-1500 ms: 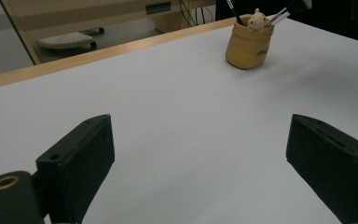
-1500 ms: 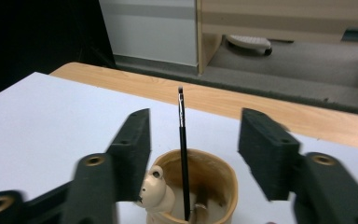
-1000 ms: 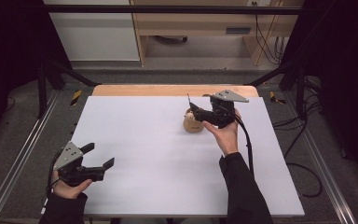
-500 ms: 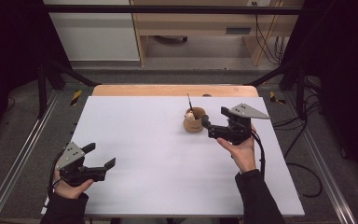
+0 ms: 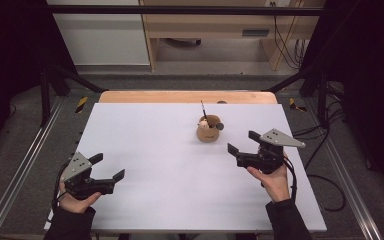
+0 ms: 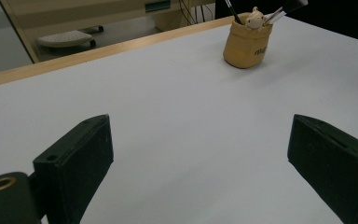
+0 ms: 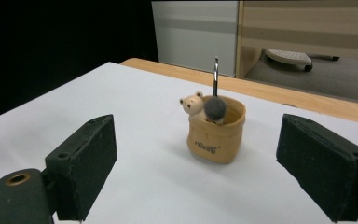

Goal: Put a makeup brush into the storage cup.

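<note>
A tan pouch-shaped holder (image 5: 209, 131) with a small bear figure on its rim stands on the white table (image 5: 145, 130), right of centre toward the far side. A thin dark-handled brush and a round grey-tipped one stick out of it. My right gripper (image 5: 241, 141) hovers to the holder's near right, apart from it. Its jaws have just been opening and hold nothing. In the right gripper view the holder (image 7: 216, 135) stands ahead between the open jaws of that gripper (image 7: 196, 163). My left gripper (image 5: 110, 166) rests open at the near left. The left gripper view shows the holder (image 6: 247, 42) far off.
A wooden strip (image 5: 180, 96) runs along the table's far edge. Metal frame rails (image 5: 25, 165) flank both sides. Cables (image 5: 325, 175) trail on the floor at the right. Cabinets (image 5: 115, 35) stand beyond the table.
My right gripper has drawn back from the holder, moving right and toward the near edge, and its jaws stand a little wider. The left gripper has stayed put.
</note>
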`<state>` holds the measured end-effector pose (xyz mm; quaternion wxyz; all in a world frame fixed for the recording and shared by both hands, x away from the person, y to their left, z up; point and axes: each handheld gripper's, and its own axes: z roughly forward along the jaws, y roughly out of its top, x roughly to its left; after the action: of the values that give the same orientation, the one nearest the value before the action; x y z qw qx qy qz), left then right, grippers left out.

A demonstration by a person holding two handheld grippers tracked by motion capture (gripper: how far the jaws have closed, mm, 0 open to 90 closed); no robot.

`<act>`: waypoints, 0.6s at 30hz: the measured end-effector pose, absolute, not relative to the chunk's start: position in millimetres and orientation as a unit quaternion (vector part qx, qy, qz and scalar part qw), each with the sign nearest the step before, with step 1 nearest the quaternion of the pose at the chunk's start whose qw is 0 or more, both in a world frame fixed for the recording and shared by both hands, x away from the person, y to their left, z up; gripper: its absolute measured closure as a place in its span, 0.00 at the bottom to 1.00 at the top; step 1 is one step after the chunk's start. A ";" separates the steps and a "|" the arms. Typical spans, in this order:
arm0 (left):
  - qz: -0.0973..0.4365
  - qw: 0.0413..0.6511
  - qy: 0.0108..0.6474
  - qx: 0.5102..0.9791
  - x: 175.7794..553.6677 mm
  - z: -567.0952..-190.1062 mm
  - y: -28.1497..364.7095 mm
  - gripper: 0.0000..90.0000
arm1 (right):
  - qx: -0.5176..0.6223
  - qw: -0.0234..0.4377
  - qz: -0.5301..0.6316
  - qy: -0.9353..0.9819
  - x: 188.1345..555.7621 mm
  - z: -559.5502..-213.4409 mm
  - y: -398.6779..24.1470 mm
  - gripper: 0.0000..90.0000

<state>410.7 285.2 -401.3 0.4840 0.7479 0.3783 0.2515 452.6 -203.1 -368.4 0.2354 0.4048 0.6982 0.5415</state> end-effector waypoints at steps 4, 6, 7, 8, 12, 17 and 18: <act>0.250 0.483 0.379 0.749 411.1 -401.9 284.7 0.07 | 0.406 0.234 0.541 0.699 445.9 -374.6 -210.1 0.13; 0.250 0.483 0.379 0.749 411.0 -401.9 284.7 0.07 | 0.405 0.235 0.540 0.699 442.7 -377.0 -212.2 0.13; 0.250 0.483 0.379 0.749 410.9 -401.9 284.6 0.07 | 0.403 0.235 0.540 0.700 441.2 -378.1 -213.3 0.13; 0.250 0.483 0.379 0.749 410.9 -401.8 284.6 0.07 | 0.403 0.236 0.540 0.701 439.6 -379.1 -214.2 0.13; 0.250 0.482 0.379 0.749 411.1 -402.1 284.5 0.07 | 0.400 0.236 0.539 0.703 433.8 -383.4 -218.3 0.12; 0.249 0.482 0.379 0.749 410.8 -402.1 284.2 0.07 | 0.397 0.237 0.538 0.705 428.2 -387.9 -224.3 0.12; 0.249 0.483 0.379 0.749 410.8 -402.0 284.4 0.07 | 0.397 0.236 0.538 0.705 427.0 -388.6 -225.6 0.12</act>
<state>410.8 284.4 -402.0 0.4827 0.7492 0.3790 0.2492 427.0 -225.6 -388.6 0.2361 0.3966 0.7050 0.5384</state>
